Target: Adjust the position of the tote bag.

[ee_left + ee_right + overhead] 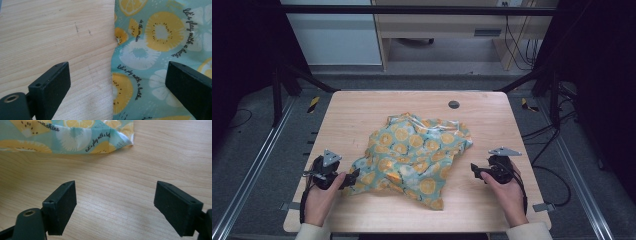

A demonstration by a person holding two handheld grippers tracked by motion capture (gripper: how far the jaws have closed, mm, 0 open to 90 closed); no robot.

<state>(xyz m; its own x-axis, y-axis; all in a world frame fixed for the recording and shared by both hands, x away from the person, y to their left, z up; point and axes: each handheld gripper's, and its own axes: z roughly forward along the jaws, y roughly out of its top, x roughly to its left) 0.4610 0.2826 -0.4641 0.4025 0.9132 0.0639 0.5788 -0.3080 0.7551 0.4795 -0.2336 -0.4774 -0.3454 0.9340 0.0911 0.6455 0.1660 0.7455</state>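
A crumpled teal cloth (414,155) printed with yellow fruit slices lies in the middle of the wooden table (357,110). My left gripper (353,178) is at the cloth's lower left edge, open; in the left gripper view its jaws straddle the cloth's edge (160,50), one jaw over bare wood, the other over fabric. My right gripper (476,171) stands open to the right of the cloth, a short gap away. In the right gripper view the cloth's corner (75,137) lies beyond the jaws, with bare wood between them.
A small dark round grommet (454,104) sits in the table near its far edge. Bare wood surrounds the cloth on all sides. Black frame bars, cables and a pale cabinet stand beyond the table on the floor.
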